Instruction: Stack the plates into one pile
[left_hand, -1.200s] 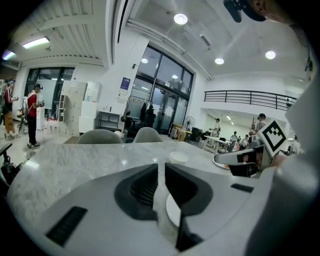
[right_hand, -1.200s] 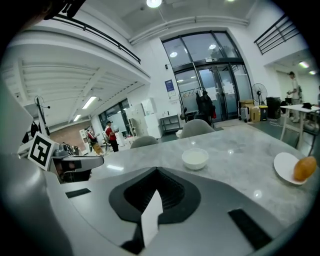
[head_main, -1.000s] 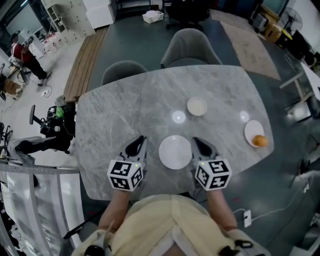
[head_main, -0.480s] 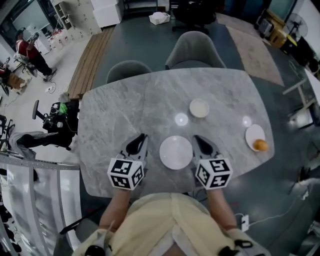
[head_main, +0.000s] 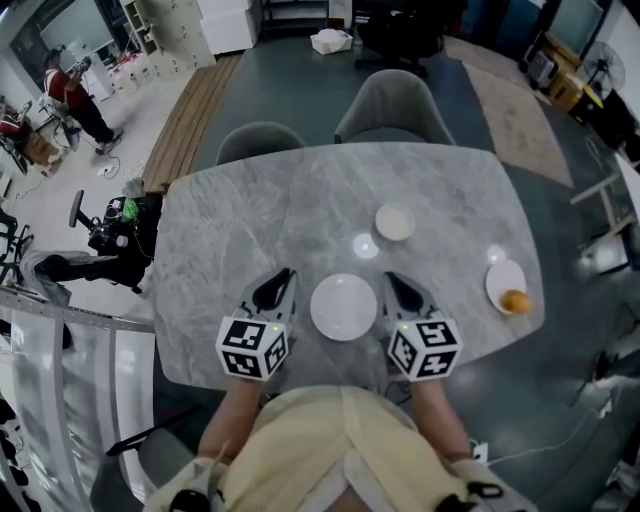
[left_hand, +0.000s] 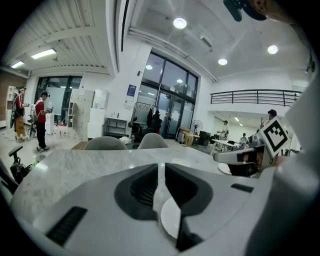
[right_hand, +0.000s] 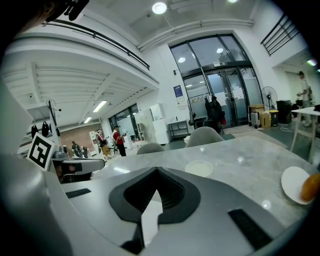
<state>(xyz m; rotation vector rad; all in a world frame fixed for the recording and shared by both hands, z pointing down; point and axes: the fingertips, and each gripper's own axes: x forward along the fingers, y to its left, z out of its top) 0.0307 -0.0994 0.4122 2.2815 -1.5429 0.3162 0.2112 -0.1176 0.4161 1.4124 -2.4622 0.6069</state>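
Near the front of the grey marble table (head_main: 230, 230) lies a large white plate (head_main: 343, 307), empty. A smaller cream plate (head_main: 394, 222) sits farther back and to the right; it also shows as the small plate (right_hand: 199, 168). At the table's right edge a white plate (head_main: 505, 287) carries an orange (head_main: 516, 300). My left gripper (head_main: 275, 290) rests just left of the large plate, jaws shut on nothing (left_hand: 161, 170). My right gripper (head_main: 397, 290) sits just right of that plate, also shut and empty (right_hand: 156, 180). Neither touches the plate.
Two grey chairs (head_main: 258, 142) (head_main: 388, 98) stand at the table's far side. Wheeled equipment (head_main: 110, 235) is on the floor to the left, and people (head_main: 75, 95) stand far back left. The table's front edge runs right under my grippers.
Only the head view has drifted slightly. The grippers and the plates have stayed where they were.
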